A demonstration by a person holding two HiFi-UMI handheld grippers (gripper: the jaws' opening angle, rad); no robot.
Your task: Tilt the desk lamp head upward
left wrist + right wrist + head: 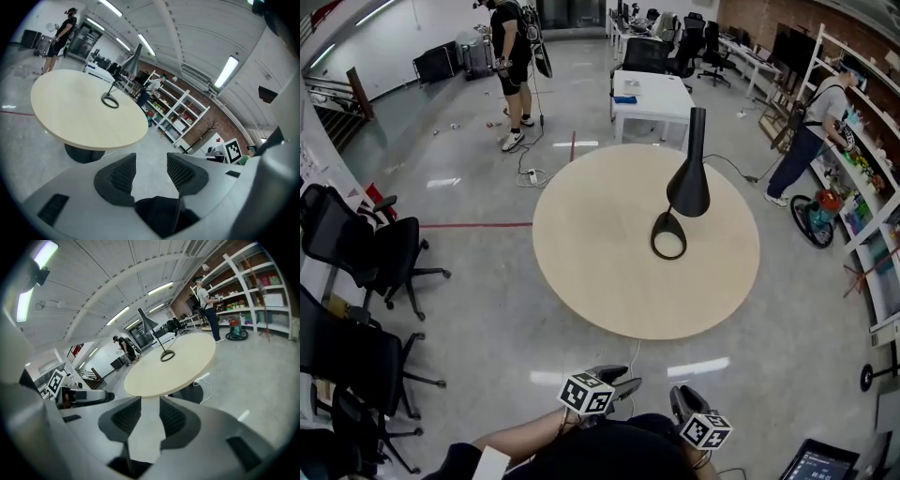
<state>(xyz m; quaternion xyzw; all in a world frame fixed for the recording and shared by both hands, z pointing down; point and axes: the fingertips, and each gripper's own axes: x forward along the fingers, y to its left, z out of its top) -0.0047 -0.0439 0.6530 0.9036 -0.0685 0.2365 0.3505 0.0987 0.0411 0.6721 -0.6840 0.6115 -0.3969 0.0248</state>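
From the head view, the desk lamp (pixel 687 178) stands right of centre on the round table (pixel 600 291), well apart from the left gripper (pixel 617 382) and right gripper (pixel 682 403) at the bottom edge. I can't make out a tilt joint.

In the left gripper view, the jaws stand parted with nothing between them, and the lamp is tiny at upper left.

The right gripper view shows the same, apart and empty. I'd guess a one-sided shove on the head could skid or tip the ring base (pixel 167 355).

No writing, label, brand or number is legible anywhere here.
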